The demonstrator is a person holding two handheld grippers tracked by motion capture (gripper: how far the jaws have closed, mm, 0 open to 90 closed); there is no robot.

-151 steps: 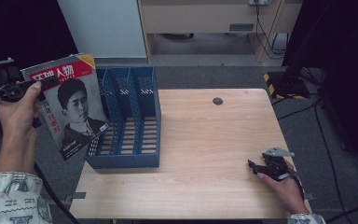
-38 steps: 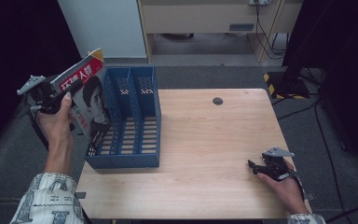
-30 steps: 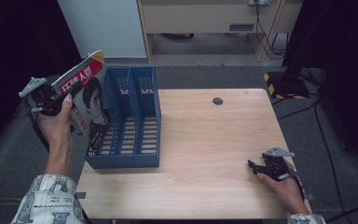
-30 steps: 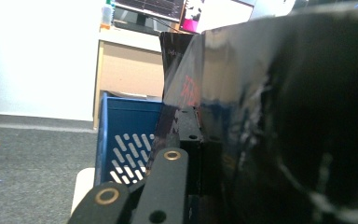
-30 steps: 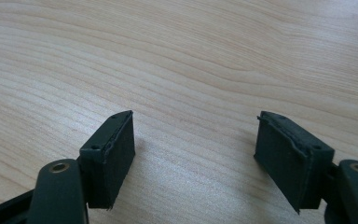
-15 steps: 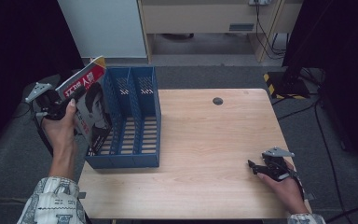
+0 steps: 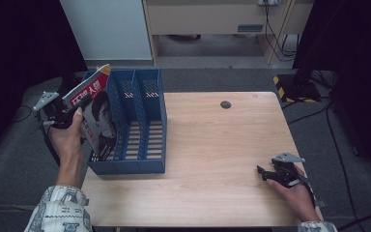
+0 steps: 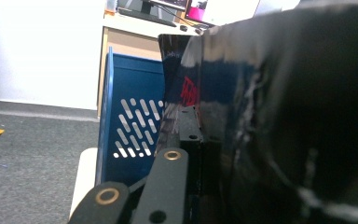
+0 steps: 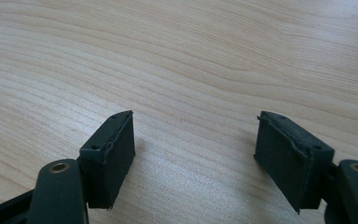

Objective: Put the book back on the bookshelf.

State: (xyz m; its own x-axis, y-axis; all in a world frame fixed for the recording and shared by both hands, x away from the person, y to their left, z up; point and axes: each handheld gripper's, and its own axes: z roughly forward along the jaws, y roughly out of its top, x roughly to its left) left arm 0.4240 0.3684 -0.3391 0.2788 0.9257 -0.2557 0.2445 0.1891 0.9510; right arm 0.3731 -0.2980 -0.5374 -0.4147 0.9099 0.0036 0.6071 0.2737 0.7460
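Observation:
A magazine (image 7: 96,113) with a red title band and a portrait on its cover is tilted at the left side of a blue three-slot file rack (image 7: 145,121). Its lower edge reaches the rack's leftmost slot; I cannot tell whether it is inside. My left gripper (image 7: 60,116) is shut on the magazine's outer edge. In the left gripper view the glossy dark magazine (image 8: 270,116) is pinched between the jaws, with the blue rack (image 8: 130,121) behind. My right gripper (image 7: 265,174) lies on the wooden table (image 7: 222,154) at the front right, open, with bare wood (image 9: 191,56) between its pads (image 9: 112,149).
A small dark disc (image 7: 225,104) lies near the table's far edge. Behind the table are a white cabinet (image 7: 106,29) and a wooden shelf unit (image 7: 207,19). A black stand with a striped base (image 7: 294,84) and cables sit on the floor at right.
My left gripper has carried the magazine rightwards and down toward the rack's left slot, turning it more edge-on. The right gripper has stayed put.

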